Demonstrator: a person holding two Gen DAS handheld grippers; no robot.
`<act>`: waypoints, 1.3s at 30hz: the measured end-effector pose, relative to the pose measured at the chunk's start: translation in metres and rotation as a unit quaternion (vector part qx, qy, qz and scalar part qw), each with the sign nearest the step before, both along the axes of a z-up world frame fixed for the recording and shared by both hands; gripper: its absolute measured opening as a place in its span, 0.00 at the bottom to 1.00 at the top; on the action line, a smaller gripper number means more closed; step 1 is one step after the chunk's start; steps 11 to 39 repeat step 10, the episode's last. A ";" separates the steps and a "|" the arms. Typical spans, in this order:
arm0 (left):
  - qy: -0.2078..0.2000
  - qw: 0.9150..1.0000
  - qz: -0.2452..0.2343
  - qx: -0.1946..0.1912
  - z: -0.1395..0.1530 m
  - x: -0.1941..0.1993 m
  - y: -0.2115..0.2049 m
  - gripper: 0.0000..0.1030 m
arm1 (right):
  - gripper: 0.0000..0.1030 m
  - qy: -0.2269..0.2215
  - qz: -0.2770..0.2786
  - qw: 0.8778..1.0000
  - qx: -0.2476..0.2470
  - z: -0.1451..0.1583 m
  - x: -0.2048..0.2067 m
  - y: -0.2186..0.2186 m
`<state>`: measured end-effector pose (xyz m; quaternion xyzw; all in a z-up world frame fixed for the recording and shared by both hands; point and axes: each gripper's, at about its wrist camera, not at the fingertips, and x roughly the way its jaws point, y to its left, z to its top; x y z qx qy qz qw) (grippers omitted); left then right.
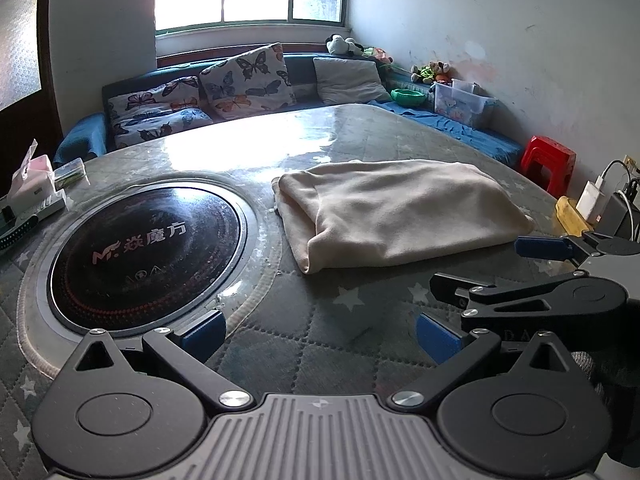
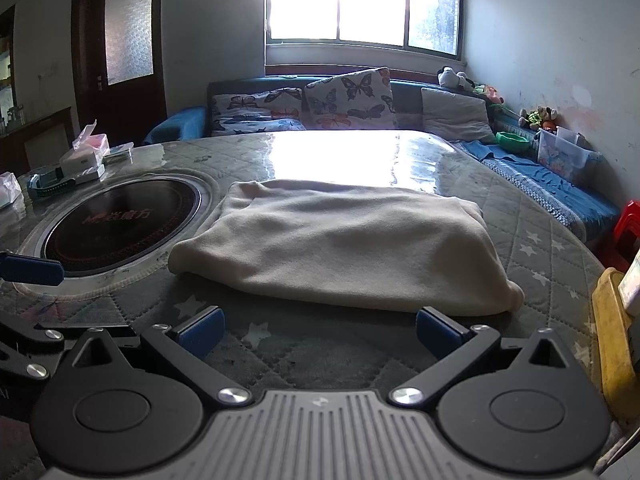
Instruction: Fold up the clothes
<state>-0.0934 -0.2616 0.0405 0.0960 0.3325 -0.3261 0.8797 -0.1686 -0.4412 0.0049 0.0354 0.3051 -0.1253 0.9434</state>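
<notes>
Blown-out window (image 2: 362, 2) backlight glares off table (image 2: 352, 152).

A cream cloth (image 2: 340, 244) lies on a grey quilted surface (image 2: 532, 232) patterned with white stars, beside a black hob (image 1: 148, 248) on the left; butterfly-print cushions (image 1: 250, 76) and a red stool (image 1: 549, 162) sit beyond.

The left gripper (image 1: 320, 334) is held low and level, its two blue-padded fingers (image 1: 202, 334) spread wide with nothing between them. The right gripper (image 2: 318, 330) sits just to the right of the left one's fingers, also low and level, its blue pads (image 2: 436, 330) equally wide apart and gripping nothing. Each gripper's fingers reach into the edge of the other's view
</notes>
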 end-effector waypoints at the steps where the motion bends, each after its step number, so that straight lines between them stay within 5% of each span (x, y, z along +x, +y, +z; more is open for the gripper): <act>1: 0.000 1.000 0.000 0.000 0.000 0.000 0.000 1.00 | 1.00 0.000 0.000 1.000 0.000 0.000 0.000 0.000; 39: -0.003 1.000 -0.003 0.000 0.001 0.000 -0.001 1.00 | 1.00 0.000 -0.002 1.000 0.003 -0.001 0.000 -0.001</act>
